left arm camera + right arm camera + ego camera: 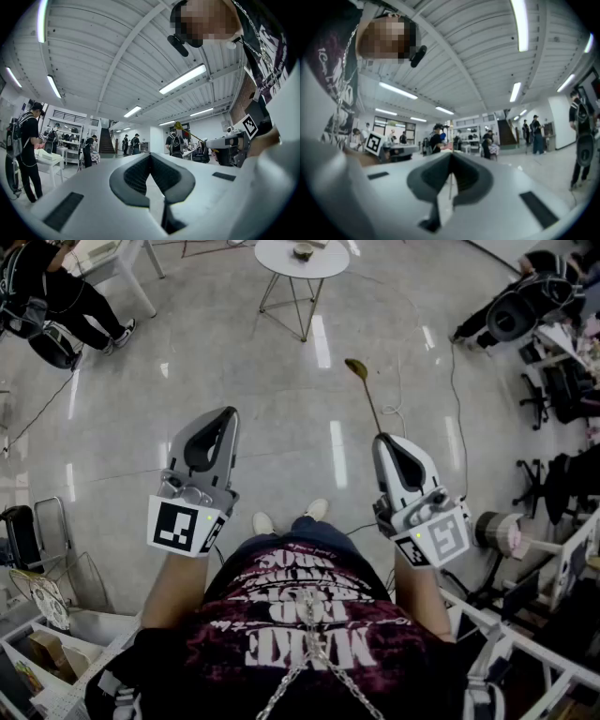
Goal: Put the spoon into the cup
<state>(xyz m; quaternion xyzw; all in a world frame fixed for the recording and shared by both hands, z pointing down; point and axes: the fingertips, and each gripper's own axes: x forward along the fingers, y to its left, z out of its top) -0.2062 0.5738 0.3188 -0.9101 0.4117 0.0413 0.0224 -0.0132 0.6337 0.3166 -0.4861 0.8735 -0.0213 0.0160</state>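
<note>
My right gripper (382, 437) is held level at the right and is shut on the thin handle of a brass-coloured spoon (364, 390). The spoon's bowl points away from me over the floor. In the right gripper view the handle (450, 180) shows as a thin rod between the closed jaws. The left gripper view catches the spoon (178, 125) sticking out of that gripper. My left gripper (228, 414) is level at the left, with its jaws together and nothing between them. A small cup (303, 251) stands on a round white table (277, 263) far ahead.
I stand on a glossy grey floor. A cable (398, 413) trails across it ahead of the right gripper. A person (56, 287) stands at the far left, and office chairs (516, 315) at the far right. Shelves and boxes (47, 643) flank me.
</note>
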